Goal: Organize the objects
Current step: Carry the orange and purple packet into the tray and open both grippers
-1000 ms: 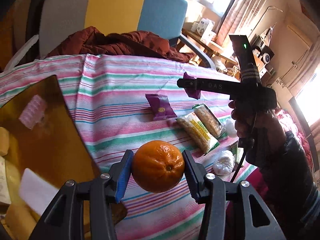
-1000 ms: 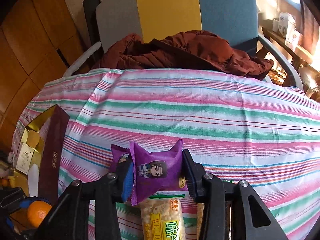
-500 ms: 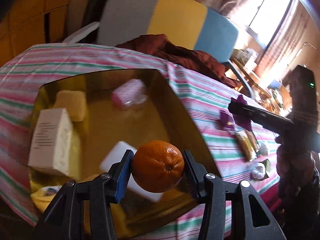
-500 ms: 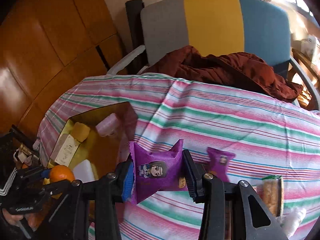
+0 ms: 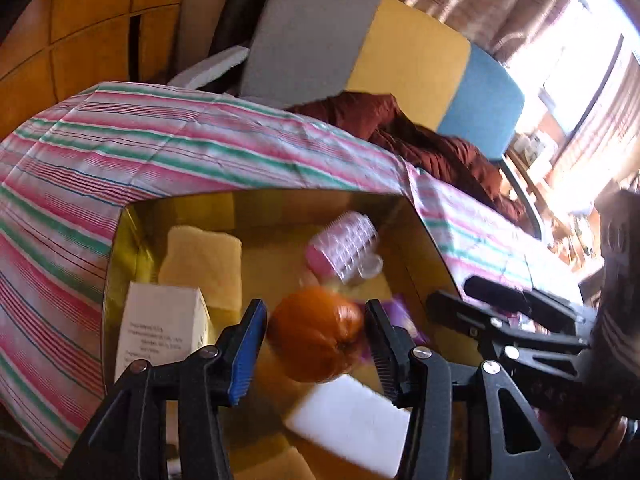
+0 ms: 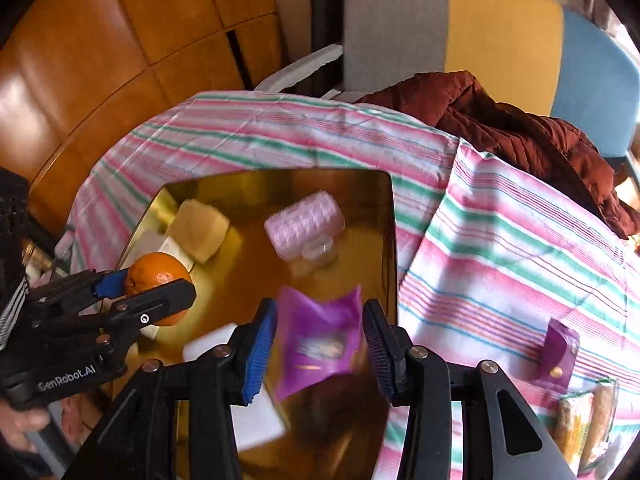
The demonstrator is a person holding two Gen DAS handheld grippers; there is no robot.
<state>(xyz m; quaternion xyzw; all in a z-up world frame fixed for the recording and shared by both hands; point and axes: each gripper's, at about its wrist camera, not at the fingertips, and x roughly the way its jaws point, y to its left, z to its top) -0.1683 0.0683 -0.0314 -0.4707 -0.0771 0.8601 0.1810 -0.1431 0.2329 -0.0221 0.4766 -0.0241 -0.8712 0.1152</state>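
My left gripper is over the gold box, shut on an orange that looks blurred and slightly turned between the pads. From the right wrist view the same orange sits in the left gripper at the box's left side. My right gripper hangs over the gold box with its jaws opening. The purple snack packet is between them, blurred and sagging, with a slim gap at each pad. In the left wrist view the right gripper comes in from the right.
The box holds a pink roller, a yellow sponge, a white carton and a white block. On the striped cloth to the right lie another purple packet and snack bars. Behind the table stands a chair with a red-brown jacket.
Both grippers swept left from over the cloth to over the gold box. The purple packet has slipped lower and looser between the right pads. The orange turned a little in the left grip.
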